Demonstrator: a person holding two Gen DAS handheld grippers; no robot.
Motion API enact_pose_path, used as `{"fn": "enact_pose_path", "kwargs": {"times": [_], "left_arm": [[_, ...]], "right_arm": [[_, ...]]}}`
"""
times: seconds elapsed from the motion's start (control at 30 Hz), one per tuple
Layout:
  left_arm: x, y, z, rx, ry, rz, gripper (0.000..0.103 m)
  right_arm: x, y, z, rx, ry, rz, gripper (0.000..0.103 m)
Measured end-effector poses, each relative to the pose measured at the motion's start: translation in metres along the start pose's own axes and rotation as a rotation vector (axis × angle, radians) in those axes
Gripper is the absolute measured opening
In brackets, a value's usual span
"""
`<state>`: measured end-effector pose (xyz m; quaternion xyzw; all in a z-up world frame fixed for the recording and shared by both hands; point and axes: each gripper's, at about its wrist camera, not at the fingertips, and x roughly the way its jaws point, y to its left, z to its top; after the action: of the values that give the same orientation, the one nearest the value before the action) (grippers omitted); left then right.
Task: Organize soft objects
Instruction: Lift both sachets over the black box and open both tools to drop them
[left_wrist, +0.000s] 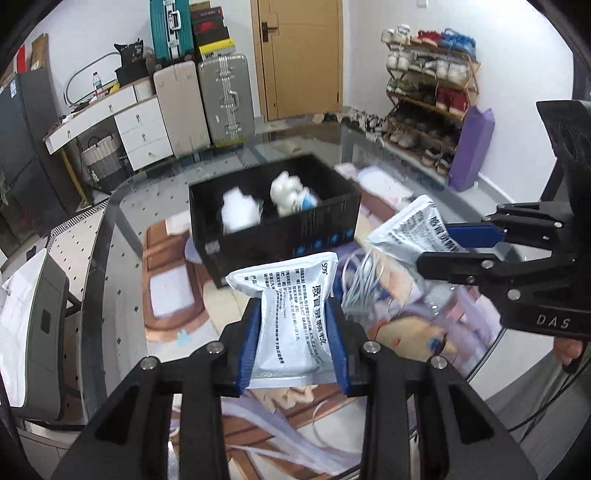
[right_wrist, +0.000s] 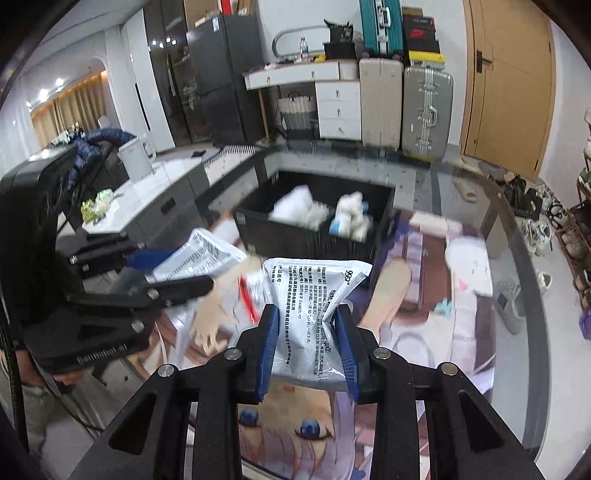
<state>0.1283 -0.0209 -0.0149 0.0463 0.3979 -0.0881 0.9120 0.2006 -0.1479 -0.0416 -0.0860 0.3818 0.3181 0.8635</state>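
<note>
You are working over a glass table (left_wrist: 110, 236) that is lying under both tongs, with a printed mat (left_wrist: 173, 291) showing beneath the glass. Ahead of both tongs, a black bin (left_wrist: 280, 236) is sitting on the table; inside it, a white wad (left_wrist: 238, 212) is lying to the left of a white plush toy (left_wrist: 290, 194), though both are blurring too much for you to make out more.

Your left tongs (left_wrist: 295, 343) are clamping a silver printed pouch (left_wrist: 291, 314) between their blue pads (left_wrist: 251, 343), and the pouch is sticking up and forward from the pads toward the bin. In the right view the same tongs (right_wrist: 207, 271) are showing at the left, with that pouch (right_wrist: 203, 254) jutting from them.

Your right tongs (right_wrist: 306, 347) are gripping a second pouch (right_wrist: 314, 314), crumpling it where the pads (right_wrist: 267, 347) are pressing in. In the left view these tongs (left_wrist: 443, 243) are reaching in from the right, holding that pouch (left_wrist: 406, 225) just right of the bin.

Both pouches are hanging clear of the table, short of the bin.
</note>
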Motion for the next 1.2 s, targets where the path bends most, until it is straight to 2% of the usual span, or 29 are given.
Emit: {"fn": "enact_pose_path", "kwargs": {"times": [0.23, 0.37, 0.53, 0.63, 0.73, 0.83, 1.2], "left_arm": [[-0.016, 0.006, 0.032, -0.039, -0.084, 0.009, 0.033], [-0.022, 0.016, 0.054, -0.069, -0.138, 0.042, 0.033], [-0.015, 0.037, 0.076, -0.134, -0.193, 0.064, 0.033], [-0.002, 0.049, 0.085, -0.159, -0.207, 0.086, 0.033], [0.013, 0.057, 0.089, -0.170, -0.204, 0.116, 0.032], [0.027, 0.066, 0.091, -0.213, -0.189, 0.082, 0.032], [0.087, 0.075, 0.091, -0.273, -0.077, 0.094, 0.032]], "right_arm": [[-0.019, -0.001, 0.036, 0.015, -0.095, -0.025, 0.032], [-0.024, -0.001, 0.058, 0.028, -0.145, -0.033, 0.032], [-0.019, 0.001, 0.088, 0.027, -0.203, -0.041, 0.032], [-0.008, -0.002, 0.100, 0.039, -0.207, -0.036, 0.032], [0.010, -0.010, 0.112, 0.062, -0.187, -0.045, 0.032], [0.032, -0.022, 0.118, 0.108, -0.156, -0.035, 0.032], [0.092, -0.047, 0.119, 0.167, -0.076, -0.026, 0.031]]}}
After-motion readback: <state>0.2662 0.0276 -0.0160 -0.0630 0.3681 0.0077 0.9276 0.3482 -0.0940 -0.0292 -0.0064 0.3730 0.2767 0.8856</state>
